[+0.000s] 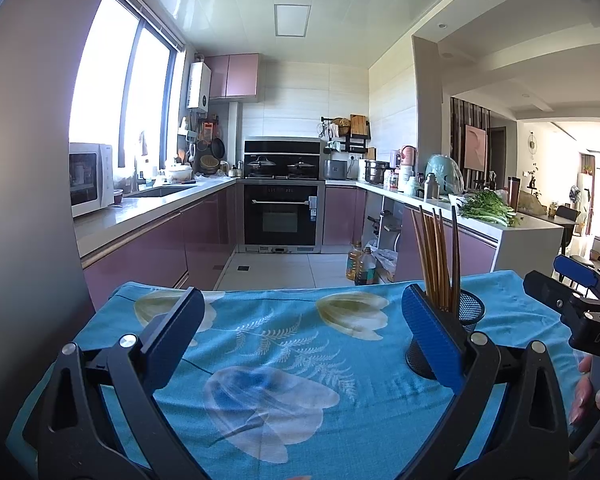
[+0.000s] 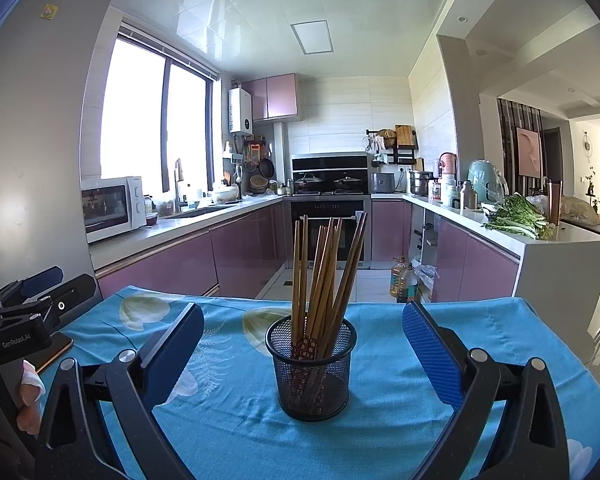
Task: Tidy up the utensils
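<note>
Chopsticks point(image 2: 320, 276) stand in a mesh holder point(image 2: 311, 372) on the cloth-covered table point(image 2: 400, 400). Behind it runs the kitchen: microwave point(image 2: 114, 207) left, oven point(image 2: 330, 224) centre, greens point(image 2: 516, 216) right.

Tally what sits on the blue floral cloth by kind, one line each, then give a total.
Black mesh holder: 1
Wooden chopsticks standing in it: about 10; they overlap, so the count is approximate
Total: about 11
Left gripper and right gripper are both open above the cloth and hold nothing.
</note>
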